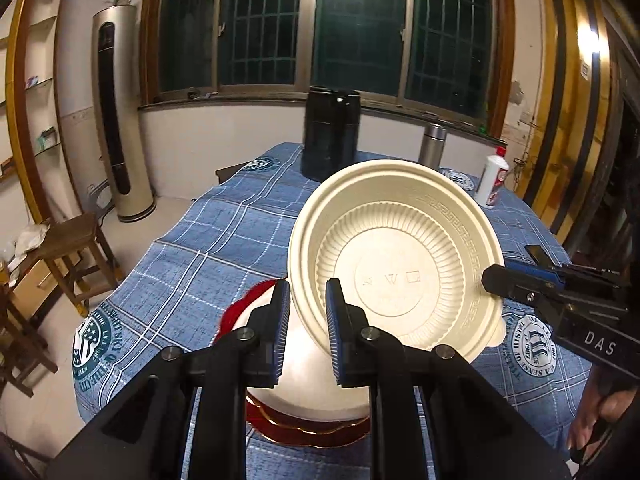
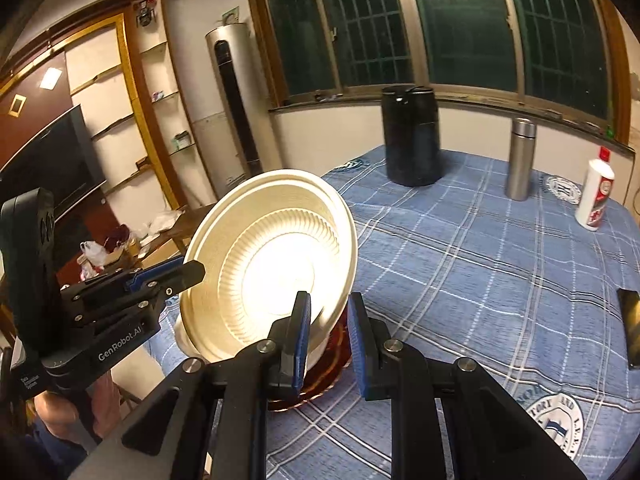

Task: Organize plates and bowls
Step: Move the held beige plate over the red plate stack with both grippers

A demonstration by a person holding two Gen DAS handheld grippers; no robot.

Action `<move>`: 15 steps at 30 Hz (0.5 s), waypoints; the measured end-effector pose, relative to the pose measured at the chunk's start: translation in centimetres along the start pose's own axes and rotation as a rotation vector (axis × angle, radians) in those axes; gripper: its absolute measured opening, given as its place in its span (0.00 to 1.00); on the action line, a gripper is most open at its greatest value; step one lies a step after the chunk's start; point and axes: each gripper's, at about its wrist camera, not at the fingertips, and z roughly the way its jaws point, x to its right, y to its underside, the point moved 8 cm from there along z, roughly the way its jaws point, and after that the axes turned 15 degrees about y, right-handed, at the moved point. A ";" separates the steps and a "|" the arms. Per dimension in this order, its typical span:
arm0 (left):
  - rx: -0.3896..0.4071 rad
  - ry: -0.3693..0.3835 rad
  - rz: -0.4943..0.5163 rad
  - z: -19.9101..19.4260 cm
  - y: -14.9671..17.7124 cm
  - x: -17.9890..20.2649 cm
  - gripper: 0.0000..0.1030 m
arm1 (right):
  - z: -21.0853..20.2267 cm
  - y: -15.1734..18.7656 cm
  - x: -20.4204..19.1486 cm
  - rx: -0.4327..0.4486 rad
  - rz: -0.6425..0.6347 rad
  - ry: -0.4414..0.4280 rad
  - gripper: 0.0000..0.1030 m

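A cream plastic bowl (image 1: 400, 248) (image 2: 272, 256) with a ribbed wall hangs tilted above the table, its inside turned toward both cameras. My left gripper (image 1: 308, 320) is shut on its left rim, and it also shows in the right wrist view (image 2: 192, 274). My right gripper (image 2: 329, 336) is shut on the opposite rim, showing at the right of the left wrist view (image 1: 490, 280). Under the bowl a white dish (image 1: 312, 380) sits on a stack of red plates (image 1: 304, 428) (image 2: 320, 380) with gold edges. The bowl and my fingers hide most of that stack.
The table wears a blue plaid cloth (image 1: 200, 256). At its far side stand a black cylinder (image 1: 330, 136), a steel flask (image 1: 432, 144) and a white bottle with a red cap (image 1: 494, 180). A dark flat object (image 2: 632, 320) lies at the right edge. A wooden stool (image 1: 76, 252) stands left of the table.
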 end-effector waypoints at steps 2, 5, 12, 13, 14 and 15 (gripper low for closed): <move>-0.005 -0.004 -0.014 0.2 0.2 -0.5 0.14 | 0.5 0.2 -0.4 -0.011 -0.008 -0.003 0.18; -0.011 -0.008 -0.025 0.5 0.8 -1.1 0.14 | 1.3 0.8 -0.7 -0.029 -0.015 -0.002 0.18; -0.019 0.018 -0.061 0.4 0.6 -1.8 0.14 | 2.5 0.9 -1.0 -0.053 -0.008 -0.009 0.18; -0.012 0.017 -0.056 0.1 0.3 -1.8 0.14 | 2.2 0.5 -1.0 -0.044 -0.009 -0.014 0.18; -0.007 0.016 -0.053 -0.3 0.2 -1.8 0.14 | 1.9 0.2 -1.2 -0.038 -0.010 -0.018 0.18; -0.004 0.015 -0.053 -0.8 -0.1 -1.9 0.14 | 1.5 -0.2 -1.4 -0.033 -0.013 -0.023 0.18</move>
